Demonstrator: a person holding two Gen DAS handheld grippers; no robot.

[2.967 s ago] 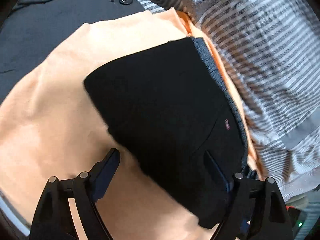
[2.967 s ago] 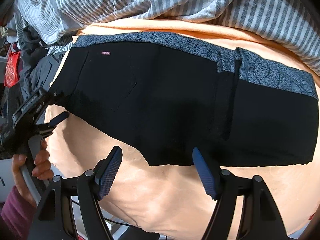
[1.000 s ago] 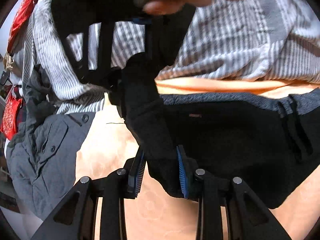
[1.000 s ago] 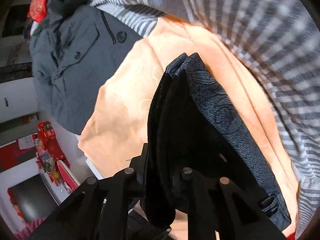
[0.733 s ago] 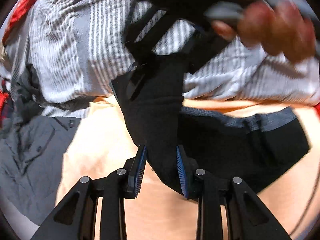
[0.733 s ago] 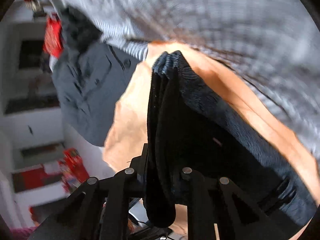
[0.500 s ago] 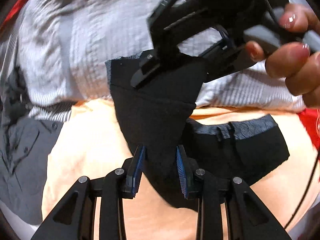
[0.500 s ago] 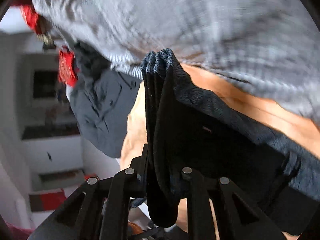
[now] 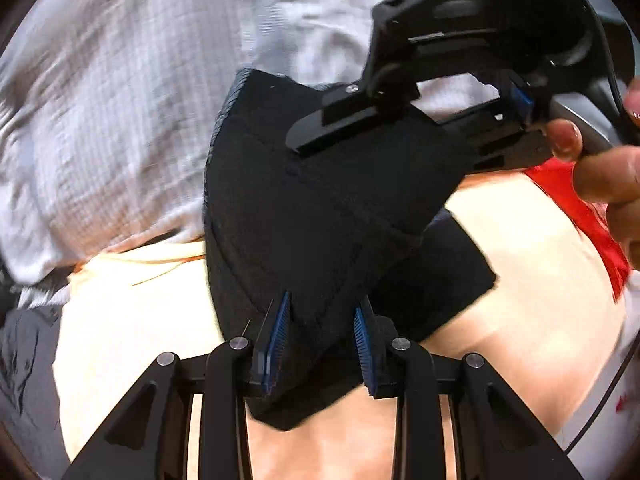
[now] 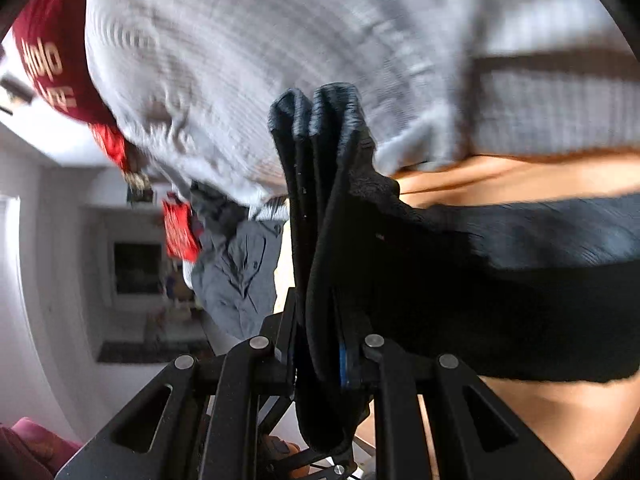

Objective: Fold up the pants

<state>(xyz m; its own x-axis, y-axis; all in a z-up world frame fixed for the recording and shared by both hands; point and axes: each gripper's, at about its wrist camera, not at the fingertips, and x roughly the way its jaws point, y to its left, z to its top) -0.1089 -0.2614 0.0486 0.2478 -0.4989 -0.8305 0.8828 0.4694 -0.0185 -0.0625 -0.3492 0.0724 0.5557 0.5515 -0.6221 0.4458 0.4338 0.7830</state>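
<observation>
The black pants (image 9: 320, 216) with a grey patterned waistband are partly folded and lifted off the peach sheet (image 9: 132, 312). My left gripper (image 9: 320, 336) is shut on the lower edge of the raised end. My right gripper (image 10: 318, 344) is shut on the bunched upper edge of the same end; it also shows in the left wrist view (image 9: 400, 120), above and to the right. The rest of the pants (image 10: 500, 280) lies flat on the sheet to the right.
A grey-and-white striped blanket (image 9: 112, 120) fills the far side. A grey buttoned jacket (image 10: 236, 272) lies at the left. A red cloth (image 9: 580, 216) is at the right edge. The person's hand (image 9: 604, 160) holds the right gripper.
Both grippers closed on one end of the pants, lifted it off the sheet and carried it up and over toward the other end. The views swung as they rose.
</observation>
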